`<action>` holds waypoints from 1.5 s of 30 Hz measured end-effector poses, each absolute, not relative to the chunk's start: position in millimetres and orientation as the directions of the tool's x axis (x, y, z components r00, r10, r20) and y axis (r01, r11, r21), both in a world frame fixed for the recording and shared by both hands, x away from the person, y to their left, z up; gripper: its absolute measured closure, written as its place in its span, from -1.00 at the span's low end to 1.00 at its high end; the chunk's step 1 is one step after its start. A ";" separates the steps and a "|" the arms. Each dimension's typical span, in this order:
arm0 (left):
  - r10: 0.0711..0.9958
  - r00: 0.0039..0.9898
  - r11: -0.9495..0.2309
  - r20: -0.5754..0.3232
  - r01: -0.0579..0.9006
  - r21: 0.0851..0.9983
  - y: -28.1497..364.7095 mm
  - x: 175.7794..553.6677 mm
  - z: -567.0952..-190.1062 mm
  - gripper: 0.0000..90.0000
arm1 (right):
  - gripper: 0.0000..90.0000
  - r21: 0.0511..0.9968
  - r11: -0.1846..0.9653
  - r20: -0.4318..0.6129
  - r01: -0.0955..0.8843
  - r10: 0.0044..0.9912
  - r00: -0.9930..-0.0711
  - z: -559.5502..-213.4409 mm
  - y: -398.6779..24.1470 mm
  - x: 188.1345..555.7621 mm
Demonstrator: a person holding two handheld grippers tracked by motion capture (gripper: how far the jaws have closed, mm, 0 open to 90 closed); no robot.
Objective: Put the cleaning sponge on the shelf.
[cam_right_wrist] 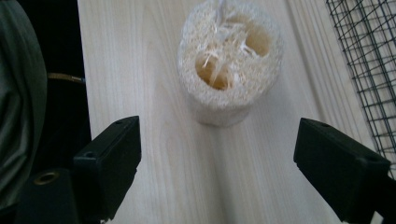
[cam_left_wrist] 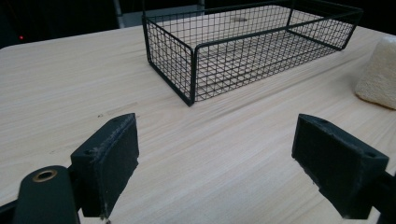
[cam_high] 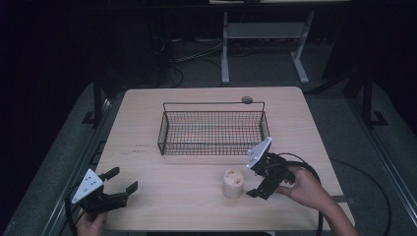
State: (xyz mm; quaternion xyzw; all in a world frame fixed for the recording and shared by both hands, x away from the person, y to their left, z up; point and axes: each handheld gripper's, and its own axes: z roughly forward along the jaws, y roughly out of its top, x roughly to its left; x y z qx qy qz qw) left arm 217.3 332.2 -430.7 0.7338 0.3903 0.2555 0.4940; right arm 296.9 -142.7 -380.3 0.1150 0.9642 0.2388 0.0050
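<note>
- The loofah piece point(cam_high: 233, 182) stands on the wooden surface point(cam_high: 172, 196) just ahead of the right tongs point(cam_high: 256, 178), apart from them — in the right gripper view it sits beyond the gap between the jaws, a little toward the left jaw.
- The right tongs gape wide and hold nothing; the jaws stand either side of bare wood short of the loofah.
- The left tongs point(cam_high: 121, 183) are also spread wide and empty, well apart from the loofah, which lies off to their right, with the wire basket point(cam_high: 212, 129) ahead of them.
- Handling, as a judgement: the loofah point(cam_right_wrist: 230, 60) looks light, dry and fibrous — springy, not stiff, with a rough skin that should not slip. It will likely give under pressure, so a moderate squeeze would do.
- Best hold, I judge: across the round side wall, about mid-height, jaws on opposite flanks.
- It is a short stubby cylinder standing on end; its long axis runs upright and the open, holed end faces up.
</note>
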 end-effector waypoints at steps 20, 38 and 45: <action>0.823 0.567 -0.208 -0.010 0.318 0.925 332.1 217.3 -430.2 -0.69 | -0.67 0.442 0.875 0.046 0.196 0.196 -0.979 -378.0 -117.8 306.8; 0.824 0.566 -0.201 -0.014 0.316 0.927 332.7 216.9 -429.7 -0.69 | -0.67 0.423 0.883 0.066 0.202 0.193 -0.979 -384.1 -104.5 313.7; 0.824 0.566 -0.201 -0.015 0.316 0.927 332.9 217.0 -429.7 -0.69 | -0.66 0.414 0.886 0.072 0.209 0.197 -0.978 -386.1 -101.2 316.6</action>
